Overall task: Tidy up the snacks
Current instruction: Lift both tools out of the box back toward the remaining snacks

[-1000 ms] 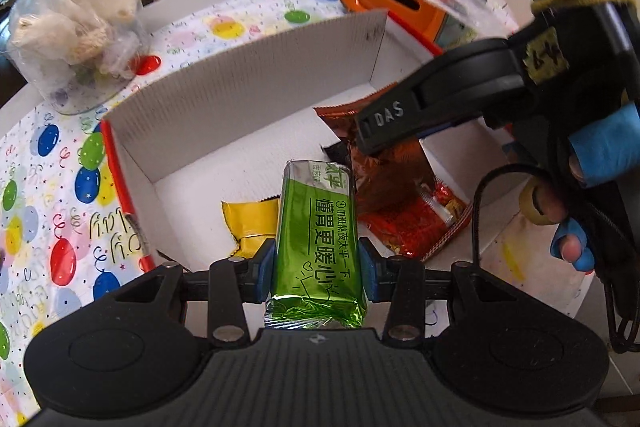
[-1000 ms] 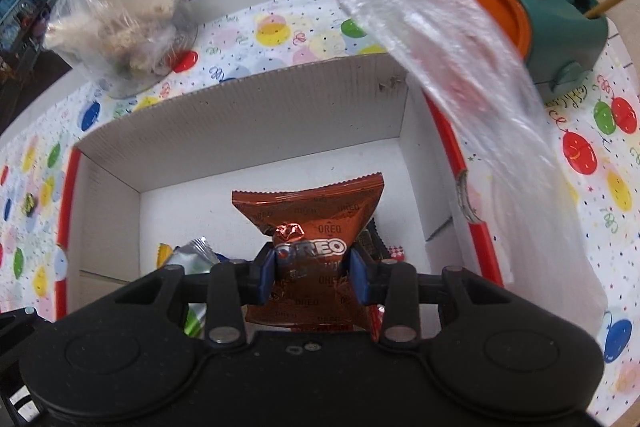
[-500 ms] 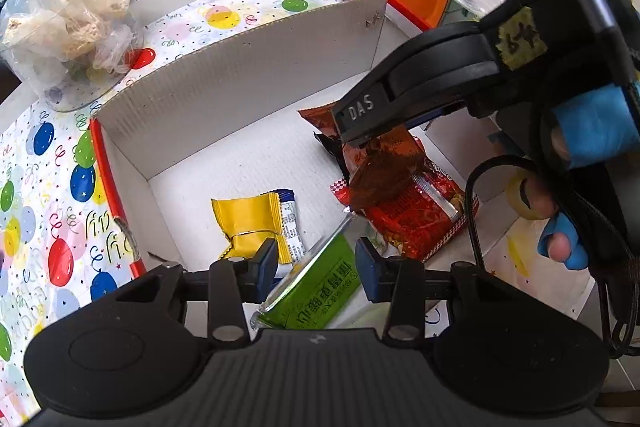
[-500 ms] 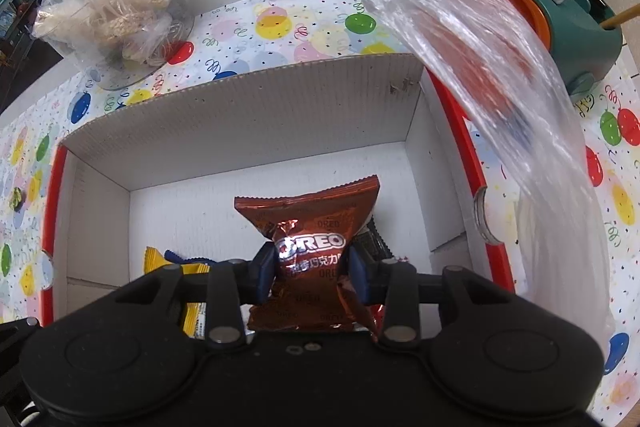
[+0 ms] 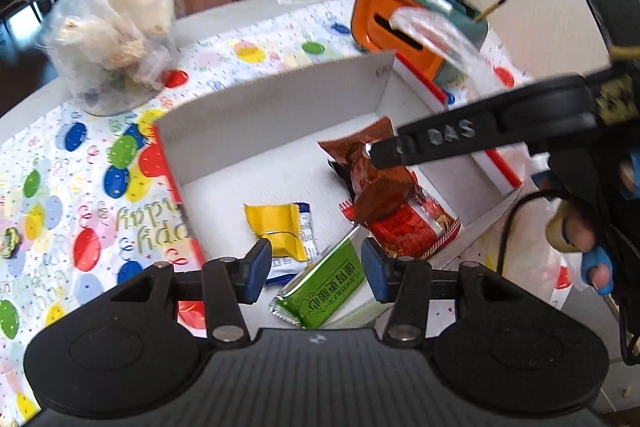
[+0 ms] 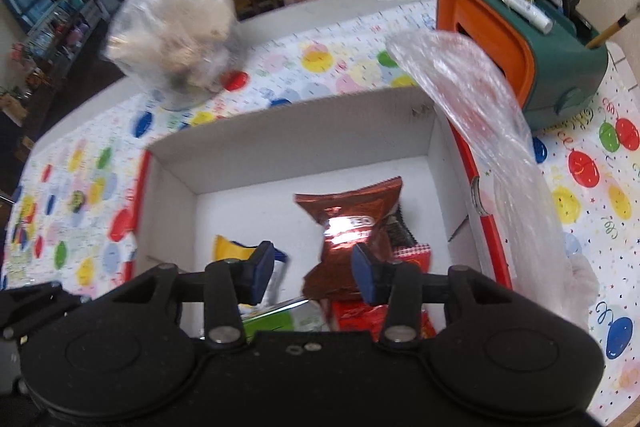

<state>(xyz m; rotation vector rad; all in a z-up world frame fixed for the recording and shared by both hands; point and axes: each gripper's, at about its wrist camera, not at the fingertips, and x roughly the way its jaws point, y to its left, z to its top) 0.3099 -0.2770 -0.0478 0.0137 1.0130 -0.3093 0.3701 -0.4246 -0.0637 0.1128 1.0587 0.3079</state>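
A white cardboard box point(image 5: 272, 115) point(image 6: 288, 147) with red outer sides lies on the table. My left gripper point(image 5: 314, 271) hangs above its near edge, jaws opening. The green packet point(image 5: 324, 287) lies slanted below them, free of both pads. Beside it lies a yellow packet point(image 5: 276, 227) point(image 6: 228, 247). My right gripper point(image 6: 314, 271) also has its jaws opening. The brown Oreo packet point(image 6: 352, 227) point(image 5: 372, 171) rests tilted on a red packet point(image 5: 412, 227) and no pad presses on it. One right finger point(image 5: 440, 139) crosses the left wrist view above it.
A clear bag of pale snacks point(image 5: 112, 35) point(image 6: 176, 47) stands at the back left on the balloon tablecloth point(image 5: 60, 167). An orange and green holder point(image 5: 400, 27) point(image 6: 520, 47) stands back right. A clear plastic sheet point(image 6: 500, 147) drapes over the box's right wall.
Both grippers let go and rose. The green packet dropped from the left pads into the box. The Oreo packet left the right pads and settled on the red packet.
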